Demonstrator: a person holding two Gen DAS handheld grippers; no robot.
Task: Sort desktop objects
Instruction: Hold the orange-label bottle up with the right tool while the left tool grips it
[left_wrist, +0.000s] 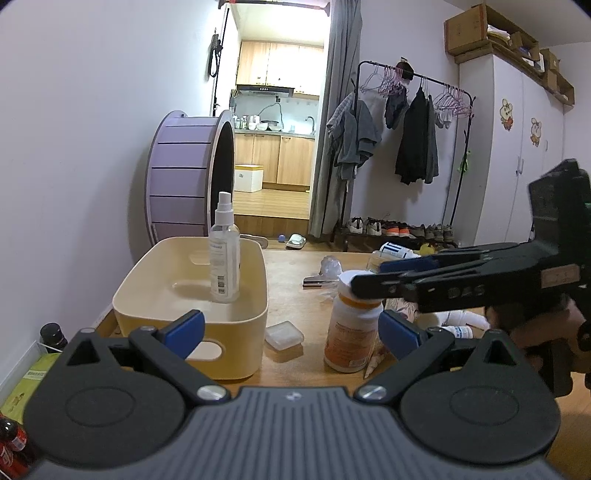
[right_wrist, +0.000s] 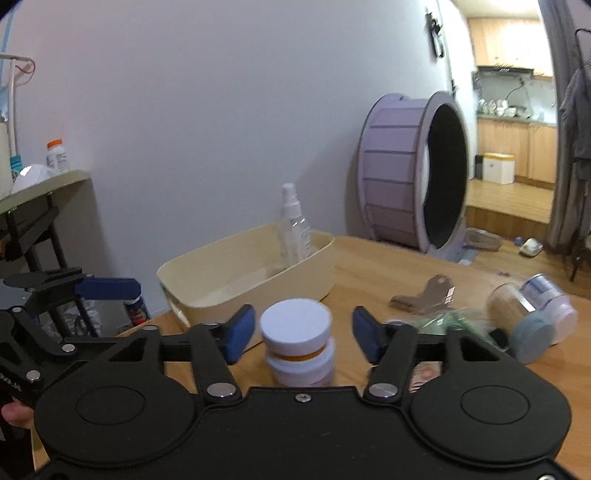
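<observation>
A pill bottle (left_wrist: 349, 332) with an orange label and a white cap stands upright on the wooden table (left_wrist: 295, 258). My right gripper (left_wrist: 369, 276) reaches in from the right at cap height. In the right wrist view the bottle (right_wrist: 295, 321) sits between the blue pads of my right gripper (right_wrist: 303, 332), which is open, with a gap on each side. My left gripper (left_wrist: 291, 332) is open and empty, just left of the bottle; one of its fingers (right_wrist: 107, 288) shows at far left. A cream bin (left_wrist: 147, 273) holds an upright clear spray bottle (left_wrist: 224, 251).
A small clear plastic case (left_wrist: 284, 334) lies between bin and bottle. A metal clip (left_wrist: 317, 281), crumpled wrap (left_wrist: 330, 266), lying jars (right_wrist: 532, 314) and white tubes (left_wrist: 465, 321) crowd the right side. A purple wheel (left_wrist: 184, 177) stands behind the bin.
</observation>
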